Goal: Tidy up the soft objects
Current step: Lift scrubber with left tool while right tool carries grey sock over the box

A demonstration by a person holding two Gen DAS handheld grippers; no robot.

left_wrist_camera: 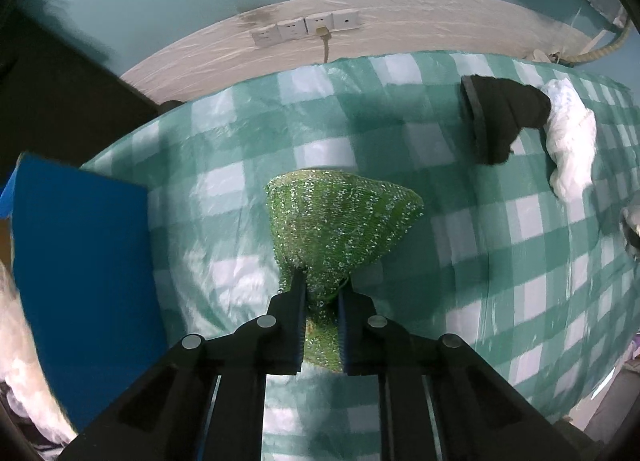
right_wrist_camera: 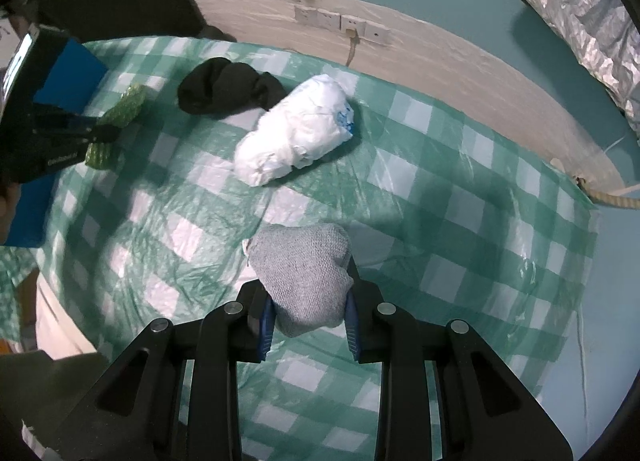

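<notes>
Clamped in the left tool (left_wrist_camera: 322, 285), close under its camera, a green glittery scrubbing cloth (left_wrist_camera: 340, 221) is pinched at its narrow end, fanning out beyond the fingertips above the green-checked counter (left_wrist_camera: 520, 261). Left of it stands a blue box (left_wrist_camera: 84, 261), probably the collecting bin. Further right on the counter lie a black sock bundle (left_wrist_camera: 504, 121) and, touching it, a white crumpled plastic bag (left_wrist_camera: 572, 149), both untouched. Rightmost, the right tool (right_wrist_camera: 308, 281) is clenched on a grey knitted cloth (right_wrist_camera: 304, 269), which bulges between the blue pads and looks clear of the counter.

Judging from this, the step in hand is carrying: both tools have their pickings and two soft things wait. Next, each load should travel leftward to the blue box, be brought over its opening and released; the limp cloths may snag on the pads, so open fully before withdrawing.
</notes>
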